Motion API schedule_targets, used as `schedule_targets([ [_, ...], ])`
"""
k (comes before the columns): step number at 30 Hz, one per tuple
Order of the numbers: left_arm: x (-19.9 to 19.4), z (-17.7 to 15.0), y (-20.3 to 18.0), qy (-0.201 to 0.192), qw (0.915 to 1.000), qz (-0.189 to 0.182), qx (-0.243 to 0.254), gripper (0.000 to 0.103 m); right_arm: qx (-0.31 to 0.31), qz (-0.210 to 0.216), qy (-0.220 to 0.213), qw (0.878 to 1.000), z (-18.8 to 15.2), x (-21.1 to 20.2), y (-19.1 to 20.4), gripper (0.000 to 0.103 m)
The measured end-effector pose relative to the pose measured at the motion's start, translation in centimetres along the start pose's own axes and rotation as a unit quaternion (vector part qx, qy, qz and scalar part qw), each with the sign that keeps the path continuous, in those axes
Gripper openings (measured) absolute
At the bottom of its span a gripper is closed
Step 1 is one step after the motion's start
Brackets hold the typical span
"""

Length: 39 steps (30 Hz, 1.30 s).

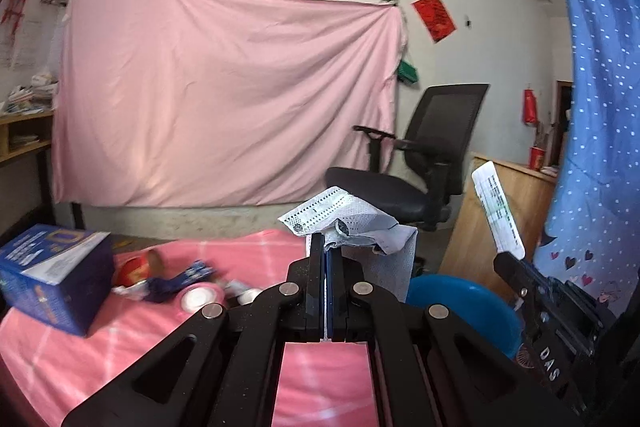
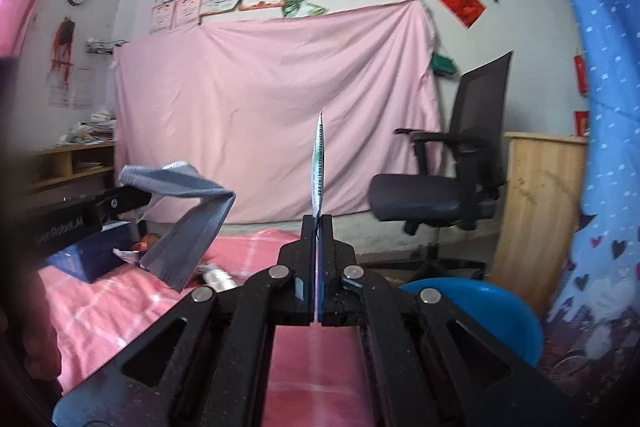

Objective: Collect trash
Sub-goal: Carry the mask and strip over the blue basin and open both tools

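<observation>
My left gripper (image 1: 325,239) is shut on a crumpled white-grey wrapper (image 1: 352,223) and holds it in the air above the pink table; it also shows in the right wrist view (image 2: 180,211) at the left. My right gripper (image 2: 319,221) is shut on a flat white printed packet (image 2: 318,163), seen edge-on; the packet also shows in the left wrist view (image 1: 498,209) at the right. A blue bin (image 1: 464,307) stands below, just right of the table edge, and shows in the right wrist view (image 2: 480,311). More trash (image 1: 176,281) lies on the table.
A blue box (image 1: 52,275) stands on the pink tablecloth (image 1: 120,339) at the left, with a red can (image 1: 138,269) beside it. A black office chair (image 1: 420,163), a wooden cabinet (image 2: 536,211) and a blue curtain (image 1: 592,107) are at the right.
</observation>
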<state>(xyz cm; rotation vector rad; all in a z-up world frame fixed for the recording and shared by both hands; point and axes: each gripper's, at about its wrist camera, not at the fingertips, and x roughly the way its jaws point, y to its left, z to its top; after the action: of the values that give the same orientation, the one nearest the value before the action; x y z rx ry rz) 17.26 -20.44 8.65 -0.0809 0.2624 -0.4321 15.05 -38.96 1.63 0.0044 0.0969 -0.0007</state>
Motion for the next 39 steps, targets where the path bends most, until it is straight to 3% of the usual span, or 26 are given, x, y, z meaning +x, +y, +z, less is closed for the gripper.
schedule_targets([
  [7,5.1,-0.2,-5.7,0.037,0.9971,-0.067,0.003,0.0,0.012,-0.08,0.027,0.996,-0.9,-0.3,-4.1,0.014],
  [14,11.7,-1.6,-9.9,0.12,0.9869,-0.107,0.015,0.0,0.054,-0.146,0.125,0.98,-3.3,2.6,-8.8,0.014],
  [20,16.2,-3.5,-11.5,0.186,0.9733,-0.134,0.017,0.0,0.09,-0.17,0.178,0.965,-5.4,3.9,-11.9,0.014],
  [32,19.9,-6.5,-11.8,0.283,0.948,-0.147,0.002,0.0,0.128,-0.18,0.252,0.942,-8.2,5.9,-14.8,0.015],
  [35,20.2,-6.6,-11.5,0.292,0.9458,-0.142,-0.001,0.007,0.129,-0.18,0.258,0.94,-8.3,6.0,-14.9,0.015],
  [39,19.8,-6.4,-11.0,0.282,0.9494,-0.137,-0.004,0.025,0.131,-0.182,0.256,0.94,-8.2,5.7,-14.8,0.017],
])
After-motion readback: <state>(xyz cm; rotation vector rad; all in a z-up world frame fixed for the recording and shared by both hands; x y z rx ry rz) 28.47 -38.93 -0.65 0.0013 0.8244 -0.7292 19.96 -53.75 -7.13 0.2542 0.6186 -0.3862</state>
